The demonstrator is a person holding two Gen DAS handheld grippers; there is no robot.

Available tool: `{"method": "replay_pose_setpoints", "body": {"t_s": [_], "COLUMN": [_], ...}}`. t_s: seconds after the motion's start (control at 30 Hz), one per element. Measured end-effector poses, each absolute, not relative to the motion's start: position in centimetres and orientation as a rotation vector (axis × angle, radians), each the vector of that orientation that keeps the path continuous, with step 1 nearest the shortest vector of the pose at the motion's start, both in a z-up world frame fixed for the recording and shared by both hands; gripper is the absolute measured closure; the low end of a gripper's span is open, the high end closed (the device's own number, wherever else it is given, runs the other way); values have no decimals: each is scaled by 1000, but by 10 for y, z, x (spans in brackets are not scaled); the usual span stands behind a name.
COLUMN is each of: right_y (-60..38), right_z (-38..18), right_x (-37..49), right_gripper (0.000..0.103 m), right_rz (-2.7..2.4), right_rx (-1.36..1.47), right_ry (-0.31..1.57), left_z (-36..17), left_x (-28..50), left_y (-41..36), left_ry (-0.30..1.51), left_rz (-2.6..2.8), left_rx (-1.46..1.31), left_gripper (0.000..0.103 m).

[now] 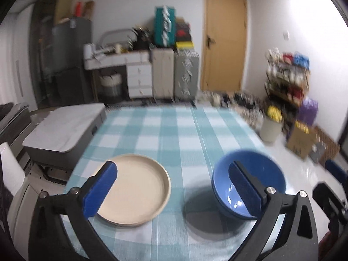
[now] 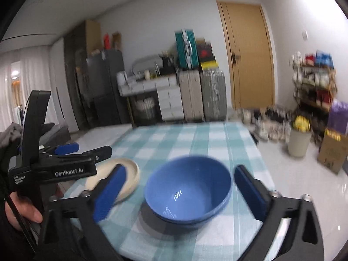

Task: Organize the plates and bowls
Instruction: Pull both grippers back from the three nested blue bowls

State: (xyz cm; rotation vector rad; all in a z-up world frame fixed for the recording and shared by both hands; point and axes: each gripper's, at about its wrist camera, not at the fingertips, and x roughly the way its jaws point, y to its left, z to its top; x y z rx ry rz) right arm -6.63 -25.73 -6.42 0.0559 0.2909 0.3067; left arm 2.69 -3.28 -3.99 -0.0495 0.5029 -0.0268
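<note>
On checked tablecloth (image 1: 174,130): beige plate (image 1: 137,187) at 9 o'clock of blue bowl (image 1: 250,180), apart. Left gripper (image 1: 174,189) jaws spread, empty. Right gripper (image 2: 178,187) jaws spread, flanking bowl, contact unclear.

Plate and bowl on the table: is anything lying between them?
No. In the left wrist view, only bare checked tablecloth separates the beige plate from the blue bowl.

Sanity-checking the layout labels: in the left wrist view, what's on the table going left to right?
Beige plate → bare checked tablecloth → blue bowl. The left gripper has its jaws wide open in front, one finger over each dish.
</note>
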Motion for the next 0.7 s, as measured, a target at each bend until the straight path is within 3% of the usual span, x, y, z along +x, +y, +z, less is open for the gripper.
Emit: {"method": "replay_pose_setpoints", "body": {"t_s": [0.17, 0.7], "right_y": [-254, -260], "right_z": [-72, -87], "right_x": [-75, -65], "right_gripper": [1, 0], "right_rz": [328, 374], "right_rx": [52, 138], "right_ry": [248, 386], "left_z": [-40, -61], "left_x": [22, 26], "left_y": [-25, -10], "left_ry": [489, 522], "left_rz": [-38, -48], "left_rx": [-86, -158], "left_gripper": [0, 0]}}
